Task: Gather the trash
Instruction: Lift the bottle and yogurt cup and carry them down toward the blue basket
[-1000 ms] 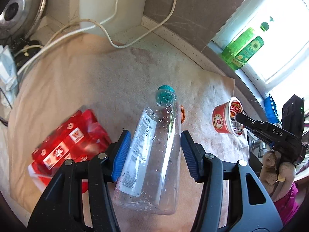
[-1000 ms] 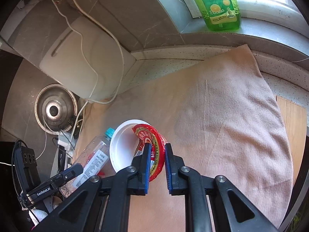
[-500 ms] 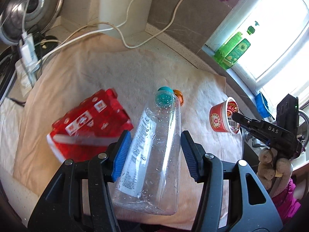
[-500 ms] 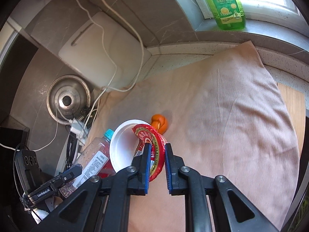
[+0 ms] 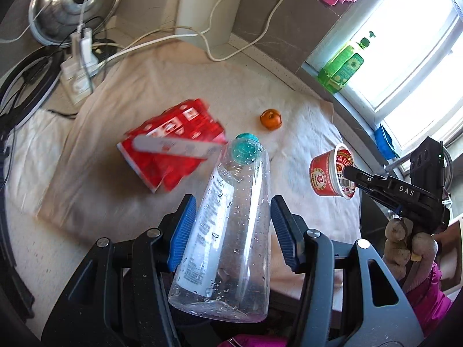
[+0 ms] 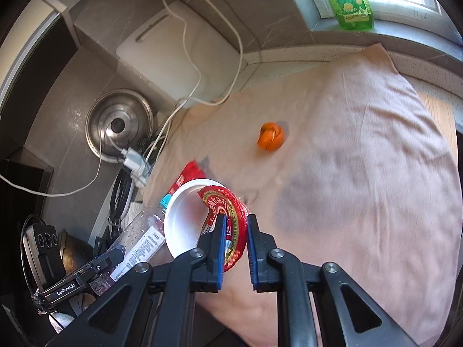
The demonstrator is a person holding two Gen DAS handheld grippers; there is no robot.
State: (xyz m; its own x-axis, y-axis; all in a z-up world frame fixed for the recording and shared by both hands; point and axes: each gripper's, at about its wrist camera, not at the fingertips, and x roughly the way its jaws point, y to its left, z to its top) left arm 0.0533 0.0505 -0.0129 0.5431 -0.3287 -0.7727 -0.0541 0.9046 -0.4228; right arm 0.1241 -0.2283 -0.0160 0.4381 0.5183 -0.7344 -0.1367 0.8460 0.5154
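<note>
— Left gripper (image 5: 228,225)?
— Clamped on clear bottle (image 5: 228,231), held above beige cloth (image 5: 115,190), teal cap pointing away.
— Right gripper (image 6: 234,245)?
— Pinched shut on wall of red cup (image 6: 202,219), white inside facing camera, also lifted.
— On cloth?
— Red packet (image 5: 170,147), blurred, and orange peel (image 6: 270,136), well apart.

One clear bottle (image 5: 228,231), one red cup (image 5: 330,173), one red packet (image 5: 170,147), one orange peel (image 5: 270,119) lying on the cloth (image 5: 303,133), one green bottle (image 5: 341,66) standing at the window.
</note>
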